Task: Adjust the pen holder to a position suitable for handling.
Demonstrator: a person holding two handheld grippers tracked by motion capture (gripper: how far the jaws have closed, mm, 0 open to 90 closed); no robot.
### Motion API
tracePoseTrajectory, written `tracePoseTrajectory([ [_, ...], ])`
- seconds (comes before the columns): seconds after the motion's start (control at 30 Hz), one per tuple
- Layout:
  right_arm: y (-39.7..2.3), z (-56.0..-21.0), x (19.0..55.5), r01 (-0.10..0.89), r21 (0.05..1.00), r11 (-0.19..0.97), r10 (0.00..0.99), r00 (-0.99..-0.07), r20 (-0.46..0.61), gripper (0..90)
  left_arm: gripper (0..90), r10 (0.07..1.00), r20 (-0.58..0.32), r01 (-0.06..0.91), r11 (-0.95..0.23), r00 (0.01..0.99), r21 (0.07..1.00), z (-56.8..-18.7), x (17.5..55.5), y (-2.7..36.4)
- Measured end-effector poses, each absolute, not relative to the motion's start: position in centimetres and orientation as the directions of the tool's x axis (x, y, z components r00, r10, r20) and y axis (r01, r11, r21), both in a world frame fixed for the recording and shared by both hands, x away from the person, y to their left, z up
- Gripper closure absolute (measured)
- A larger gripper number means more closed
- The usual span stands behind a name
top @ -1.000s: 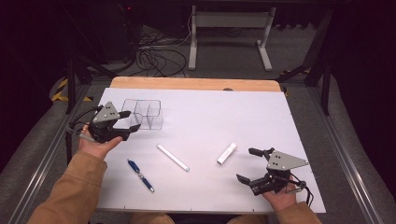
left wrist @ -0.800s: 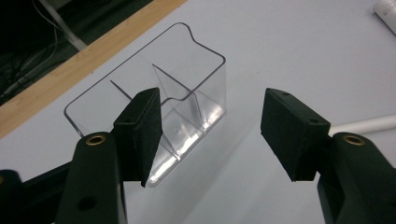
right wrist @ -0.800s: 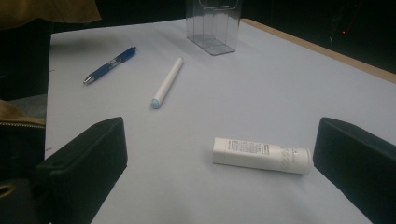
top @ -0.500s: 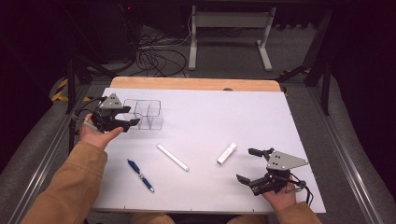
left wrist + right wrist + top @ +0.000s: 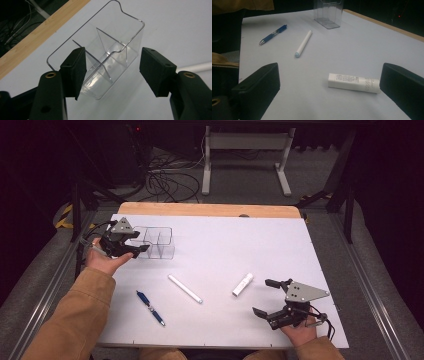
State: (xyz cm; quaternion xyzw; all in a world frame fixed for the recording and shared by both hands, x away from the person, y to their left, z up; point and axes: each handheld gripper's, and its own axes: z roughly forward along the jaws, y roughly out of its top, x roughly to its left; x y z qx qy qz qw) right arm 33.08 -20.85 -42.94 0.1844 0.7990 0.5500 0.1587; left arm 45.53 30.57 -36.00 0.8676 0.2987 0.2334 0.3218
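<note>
A clear plastic organizer (image 5: 157, 242) with dividers stands at the table's far left. My left gripper (image 5: 138, 245) is at its left end. In the left gripper view the organizer's (image 5: 110, 50) near end lies between the open jaws of this gripper (image 5: 115, 71), with a plain gap at the right pad (image 5: 155, 70). My right gripper (image 5: 262, 296) rests at the front right, open wide. A small white tube (image 5: 243, 284) lies just ahead of it, seen as the tube (image 5: 353, 82) between the spread jaws of the right gripper (image 5: 332, 100).
A white marker (image 5: 185, 288) lies mid-table and a blue pen (image 5: 150, 308) nearer the front left; both the marker (image 5: 303, 43) and the pen (image 5: 273, 34) also appear in the right gripper view. A wooden strip (image 5: 200, 210) edges the table's far side.
My left hand has moved a little away from the person, along the organizer's left end. The right hand and the loose items have stayed put.
</note>
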Motion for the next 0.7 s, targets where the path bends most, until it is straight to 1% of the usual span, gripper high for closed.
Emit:
tracePoseTrajectory([
  [0.2,-20.8,-42.9,33.1,0.119,0.938,0.327,0.466,-0.883,-0.050,3.4,39.2,0.658,0.237,0.366,-0.641,0.715,0.674,-36.0,46.4,30.4],
  [0.43,-20.9,-42.9,33.1,0.118,0.938,0.324,0.462,-0.885,-0.048,3.3,39.3,0.654,0.239,0.385,-0.659,0.718,0.646,-36.2,47.1,30.2],
  [0.63,-20.8,-43.0,33.1,0.120,0.937,0.328,0.461,-0.886,-0.048,3.3,41.3,0.663,0.244,0.409,-0.666,0.707,0.624,-36.5,47.6,30.2],
  [0.7,-20.8,-43.0,33.1,0.121,0.936,0.330,0.460,-0.887,-0.048,3.3,44.1,0.663,0.241,0.417,-0.669,0.708,0.616,-36.7,47.8,30.2],
])
